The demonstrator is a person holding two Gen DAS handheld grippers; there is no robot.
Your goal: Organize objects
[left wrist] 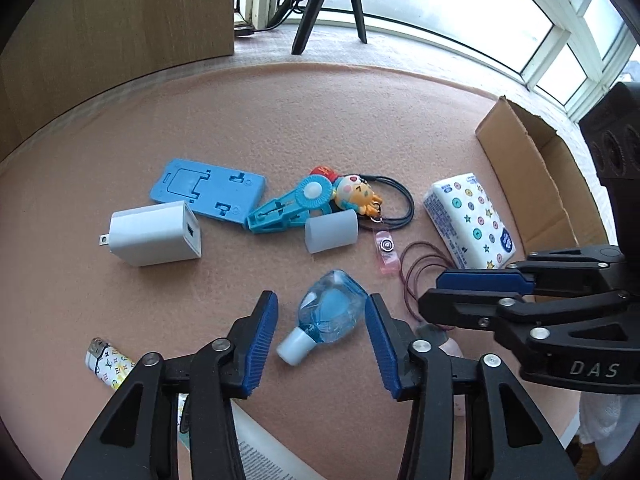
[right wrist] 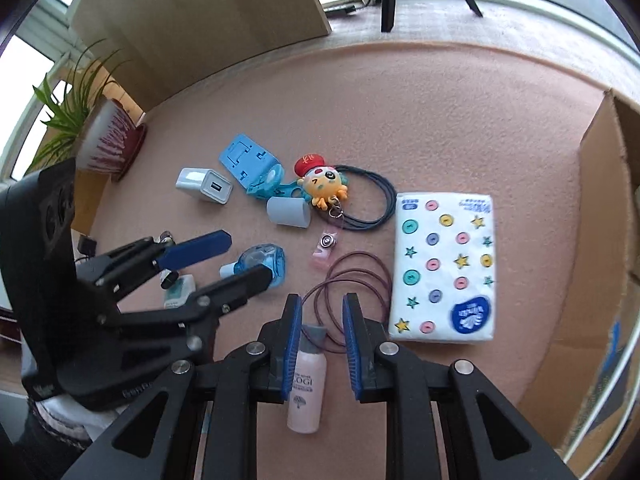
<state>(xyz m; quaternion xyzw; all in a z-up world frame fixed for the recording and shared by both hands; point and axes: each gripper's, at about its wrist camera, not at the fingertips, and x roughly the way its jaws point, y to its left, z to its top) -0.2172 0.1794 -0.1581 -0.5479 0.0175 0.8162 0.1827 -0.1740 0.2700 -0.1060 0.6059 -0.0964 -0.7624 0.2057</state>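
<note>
Here, on a pink felt-covered worktop (left wrist: 320, 120), two hand-held grippers hover over a scatter of small household items. The left gripper (left wrist: 322, 334) stands with its jaws open on either side of a small clear bottle of blue liquid (left wrist: 330, 314), which lies on its side with its white cap (left wrist: 294, 350) toward the camera; the pads do not touch it. The right gripper (right wrist: 322, 334) has its jaws parted over a pink bottle (right wrist: 306, 384) lying flat on the felt; the left pad sits just beside the bottle's grey neck, and whether it touches cannot be told. A loop of maroon cord (right wrist: 352, 280) lies just beyond. To the right rests a tissue pack (right wrist: 444, 268) printed with buttons and stars, near an open cardboard box (right wrist: 600, 240). Further back lie a white USB charger (left wrist: 154, 234), a blue phone stand (left wrist: 208, 190), a blue clip (left wrist: 288, 210), a grey cap (left wrist: 331, 231) and an octopus keychain (right wrist: 322, 184) on a dark lanyard (right wrist: 376, 200). A patterned lighter (left wrist: 108, 364) lies at the near left.
</note>
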